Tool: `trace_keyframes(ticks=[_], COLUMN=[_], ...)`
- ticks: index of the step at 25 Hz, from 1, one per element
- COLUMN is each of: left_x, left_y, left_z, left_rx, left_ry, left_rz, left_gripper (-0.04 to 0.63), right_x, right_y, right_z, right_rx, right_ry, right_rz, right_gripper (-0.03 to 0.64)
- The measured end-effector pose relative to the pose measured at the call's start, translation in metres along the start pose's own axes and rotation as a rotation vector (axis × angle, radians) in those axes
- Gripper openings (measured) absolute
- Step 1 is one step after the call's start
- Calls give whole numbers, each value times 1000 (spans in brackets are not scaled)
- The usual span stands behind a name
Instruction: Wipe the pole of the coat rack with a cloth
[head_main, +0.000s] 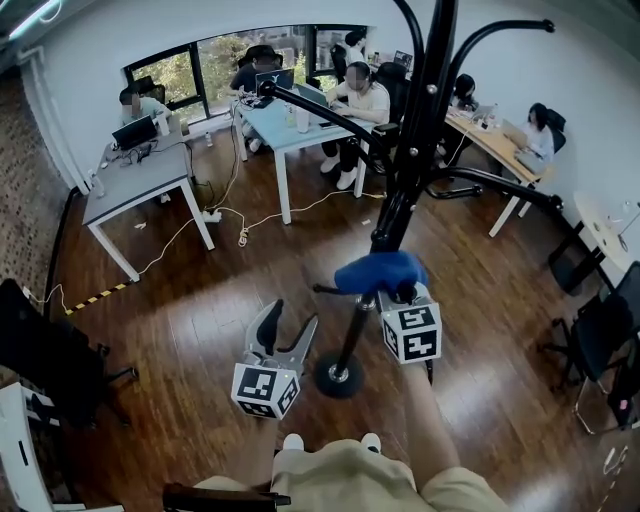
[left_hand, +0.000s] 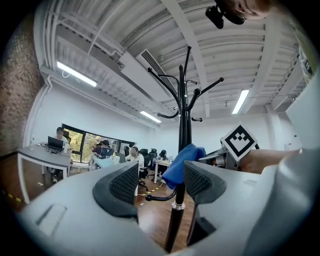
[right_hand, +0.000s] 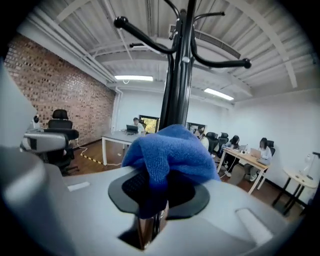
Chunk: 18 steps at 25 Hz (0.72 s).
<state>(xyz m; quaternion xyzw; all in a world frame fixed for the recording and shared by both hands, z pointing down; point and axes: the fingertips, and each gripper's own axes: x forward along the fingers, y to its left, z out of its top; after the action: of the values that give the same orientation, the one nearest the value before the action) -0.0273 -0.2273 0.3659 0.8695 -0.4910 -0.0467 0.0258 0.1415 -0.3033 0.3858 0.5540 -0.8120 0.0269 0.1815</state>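
Note:
The black coat rack pole (head_main: 405, 190) rises from a round base (head_main: 340, 376) on the wood floor, with curved hooks at the top. My right gripper (head_main: 385, 285) is shut on a blue cloth (head_main: 380, 271), pressed against the pole about midway up. In the right gripper view the blue cloth (right_hand: 170, 152) bulges out of the jaws with the pole (right_hand: 178, 90) right behind it. My left gripper (head_main: 290, 330) hangs open to the left of the pole, holding nothing. The left gripper view shows the pole (left_hand: 181, 165) and the cloth (left_hand: 181, 162) beyond its jaws (left_hand: 159, 187).
White desks (head_main: 135, 185) with seated people fill the back of the room. Cables (head_main: 235, 222) trail over the floor by the desks. Black chairs (head_main: 45, 355) stand at the left and right edges (head_main: 600, 330). My shoes (head_main: 330, 442) are close to the rack's base.

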Motion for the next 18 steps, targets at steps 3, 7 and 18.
trace_keyframes(ticks=[3, 7, 18], left_x=[-2, -3, -1], left_y=[1, 0, -14], left_z=[1, 3, -3], left_rx=[6, 5, 7], left_ry=[0, 1, 28], left_rz=[-9, -19, -50], left_gripper=[258, 256, 255], right_x=[12, 22, 2], right_y=[8, 10, 22], right_z=[-33, -58, -121], right_rx=[-91, -177, -279], right_ry=[183, 363, 805], right_rz=[74, 194, 588], right_gripper=[69, 69, 64])
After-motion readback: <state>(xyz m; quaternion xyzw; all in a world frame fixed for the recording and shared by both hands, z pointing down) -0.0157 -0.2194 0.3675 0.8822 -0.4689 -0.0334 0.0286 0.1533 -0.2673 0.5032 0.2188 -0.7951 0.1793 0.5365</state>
